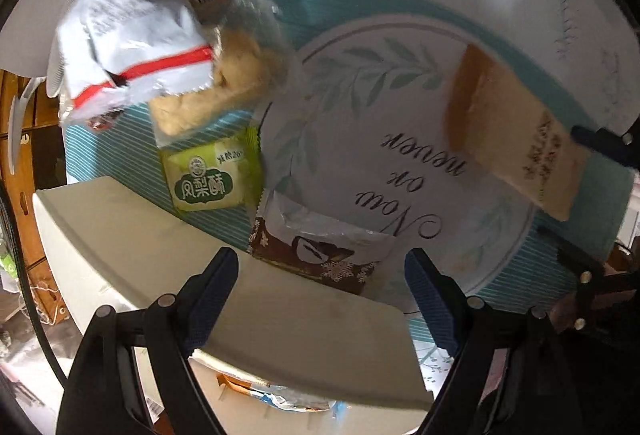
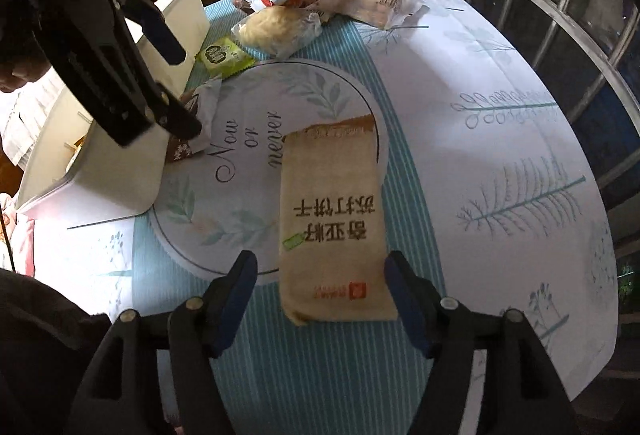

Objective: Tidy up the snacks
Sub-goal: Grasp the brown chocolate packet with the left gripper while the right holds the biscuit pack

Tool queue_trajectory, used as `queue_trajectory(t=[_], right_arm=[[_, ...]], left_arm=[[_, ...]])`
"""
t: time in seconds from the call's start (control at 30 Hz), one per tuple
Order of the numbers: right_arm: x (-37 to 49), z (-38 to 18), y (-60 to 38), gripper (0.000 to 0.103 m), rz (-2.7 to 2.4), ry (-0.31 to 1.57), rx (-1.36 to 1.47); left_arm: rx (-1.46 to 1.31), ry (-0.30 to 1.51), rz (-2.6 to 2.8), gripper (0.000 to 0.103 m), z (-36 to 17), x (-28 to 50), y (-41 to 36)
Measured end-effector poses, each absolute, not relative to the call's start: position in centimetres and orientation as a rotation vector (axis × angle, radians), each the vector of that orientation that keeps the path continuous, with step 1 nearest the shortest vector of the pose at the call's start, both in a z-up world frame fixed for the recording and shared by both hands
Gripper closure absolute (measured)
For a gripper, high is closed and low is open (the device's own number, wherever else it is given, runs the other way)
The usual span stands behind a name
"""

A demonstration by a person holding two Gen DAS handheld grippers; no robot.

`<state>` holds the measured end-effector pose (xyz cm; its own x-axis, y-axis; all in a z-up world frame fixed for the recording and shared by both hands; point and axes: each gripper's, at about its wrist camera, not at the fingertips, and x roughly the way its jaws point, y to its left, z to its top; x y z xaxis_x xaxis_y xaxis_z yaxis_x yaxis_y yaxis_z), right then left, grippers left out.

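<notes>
A tan cracker packet (image 2: 332, 219) with dark print lies lengthwise between the fingers of my right gripper (image 2: 320, 263). The jaws stand open and a gap shows beside the left pad. In the left wrist view the same cracker packet (image 1: 512, 139) sits at the right. My left gripper (image 1: 320, 263) is open, pointing down over a brown-and-white snack packet (image 1: 320, 251) at the rim of a white box (image 1: 280, 323). A green cake packet (image 1: 208, 175) lies just beyond. The right wrist view has the left gripper (image 2: 186, 93) above the white box (image 2: 120, 171).
A white bag with a red stripe (image 1: 132, 51) and a clear bag of pale pastry (image 1: 224, 83) are piled at the table's far side. The round table wears a teal-and-white cloth (image 2: 480, 115). A metal railing (image 2: 560, 35) runs past its right edge.
</notes>
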<state>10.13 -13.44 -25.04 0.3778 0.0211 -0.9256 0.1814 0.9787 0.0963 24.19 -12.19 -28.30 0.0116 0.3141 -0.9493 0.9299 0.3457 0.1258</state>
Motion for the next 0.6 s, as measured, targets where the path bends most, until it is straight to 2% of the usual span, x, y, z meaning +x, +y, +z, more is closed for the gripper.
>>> queue_trajectory(t=[0.5, 0.6], right_arm=[[12.0, -26.0, -13.3, 0.037, -0.111, 1.195, 0.147], [12.1, -26.1, -13.2, 0.044, -0.128, 1.199, 0.122]], left_arm=[[1.276, 1.546, -0.702, 0.02, -32.4, 23.2, -13.7], [1.262, 1.558, -0.714, 0.023, -32.6, 23.1, -14.3]])
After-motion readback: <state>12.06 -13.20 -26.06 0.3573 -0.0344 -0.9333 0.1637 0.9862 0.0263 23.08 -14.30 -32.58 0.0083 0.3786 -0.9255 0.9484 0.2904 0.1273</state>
